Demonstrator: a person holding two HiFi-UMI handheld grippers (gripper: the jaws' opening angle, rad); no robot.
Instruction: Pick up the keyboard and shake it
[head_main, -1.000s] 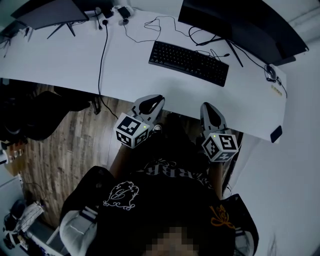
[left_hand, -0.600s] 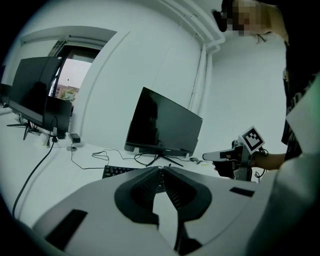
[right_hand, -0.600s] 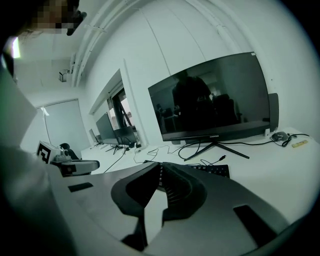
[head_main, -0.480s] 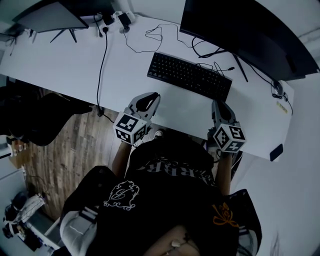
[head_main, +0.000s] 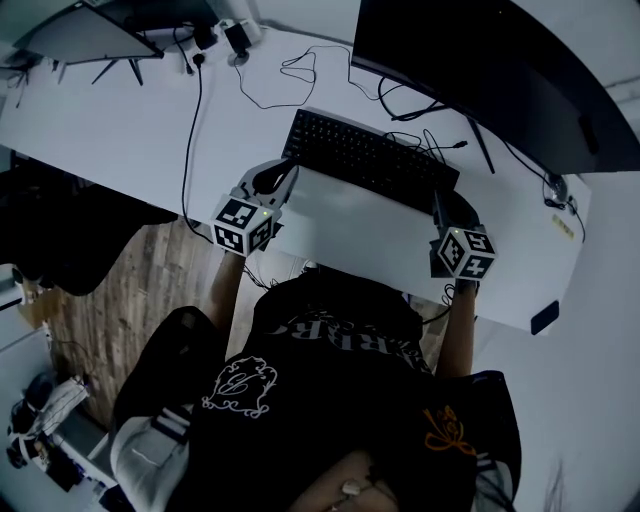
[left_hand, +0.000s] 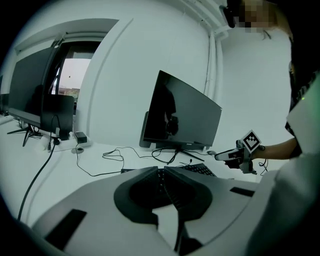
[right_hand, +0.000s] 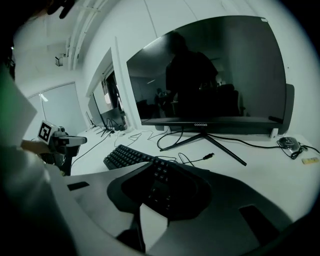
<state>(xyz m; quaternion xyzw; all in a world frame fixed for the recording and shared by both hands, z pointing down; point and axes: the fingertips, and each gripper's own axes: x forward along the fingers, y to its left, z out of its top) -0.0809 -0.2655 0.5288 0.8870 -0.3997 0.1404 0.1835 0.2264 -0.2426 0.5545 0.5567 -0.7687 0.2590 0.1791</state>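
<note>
- Step in hand, as judged: the approach. The keyboard (head_main: 368, 158) is not yet lifted. It lies flat on the table (head_main: 120, 130), right of the middle, between the near edge and the stand of the large monitor (head_main: 480, 70).
- The left gripper (head_main: 287, 172) is over the table just beside the keyboard's left near corner. Its fingers (left_hand: 145, 190) are pressed together with nothing between them.
- The right gripper (head_main: 440, 203) is at the keyboard's right end, close to the table's near edge. Its fingers (right_hand: 132, 187) have just been opening and stand a little apart. Keys show through the gap, further off, and nothing is gripped.
- Contact with the keyboard cannot be confirmed for either gripper.
- Next move, as judged: the left fingers must part, and each gripper must take its own end of the keyboard and close on the thin edge before any lift.
- Count, left to right: one smaller monitor (head_main: 90, 25) at the far left corner, two grippers, one keyboard, one large monitor.
</note>
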